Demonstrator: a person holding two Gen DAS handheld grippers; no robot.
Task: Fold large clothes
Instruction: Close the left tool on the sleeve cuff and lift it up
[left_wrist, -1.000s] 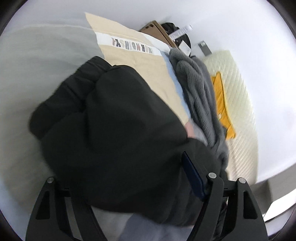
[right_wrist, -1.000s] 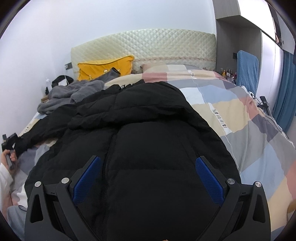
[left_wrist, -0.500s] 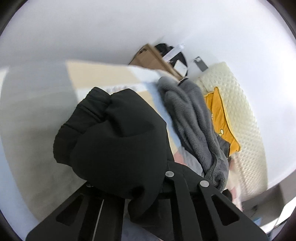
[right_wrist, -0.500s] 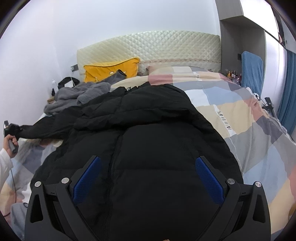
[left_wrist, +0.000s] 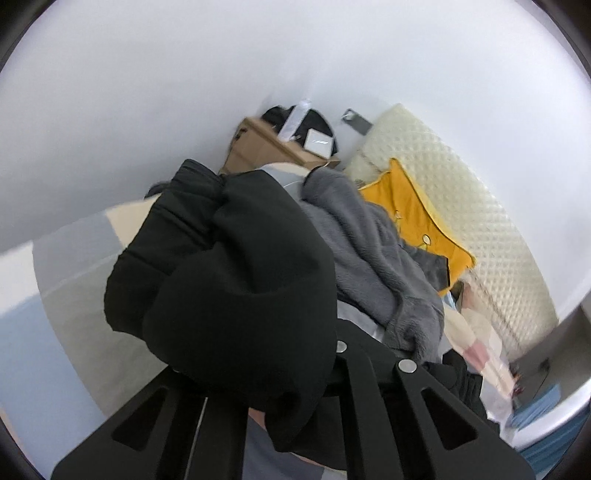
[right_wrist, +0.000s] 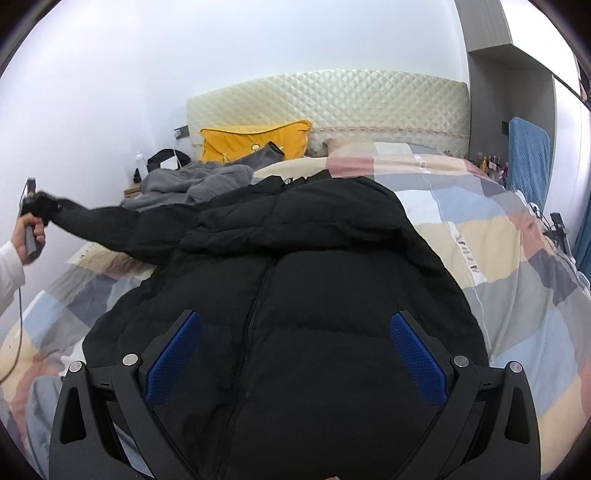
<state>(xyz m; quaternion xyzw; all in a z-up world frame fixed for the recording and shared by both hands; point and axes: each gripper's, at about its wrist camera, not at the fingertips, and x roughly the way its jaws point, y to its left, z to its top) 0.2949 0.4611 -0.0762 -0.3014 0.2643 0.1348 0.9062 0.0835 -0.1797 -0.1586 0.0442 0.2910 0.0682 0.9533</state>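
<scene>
A black puffer jacket (right_wrist: 314, 295) lies front up on the patchwork bed cover (right_wrist: 517, 295), zip down the middle, hood toward the headboard. My right gripper (right_wrist: 295, 354) hovers open over the jacket's lower front, blue pads wide apart and empty. My left gripper (right_wrist: 35, 218) is shut on the jacket's left sleeve cuff (left_wrist: 229, 288) and holds it lifted and stretched out to the left of the bed. In the left wrist view the bunched black cuff covers the fingertips.
A grey fleece garment (right_wrist: 199, 181) and a yellow pillow (right_wrist: 255, 142) lie near the quilted headboard (right_wrist: 332, 99). A wooden bedside table (left_wrist: 266, 147) stands by the white wall. A blue towel (right_wrist: 528, 155) hangs at the right.
My left gripper has closed on the sleeve cuff and raised it up and out to the left, pulling the sleeve straight. The right gripper has stayed open over the jacket.
</scene>
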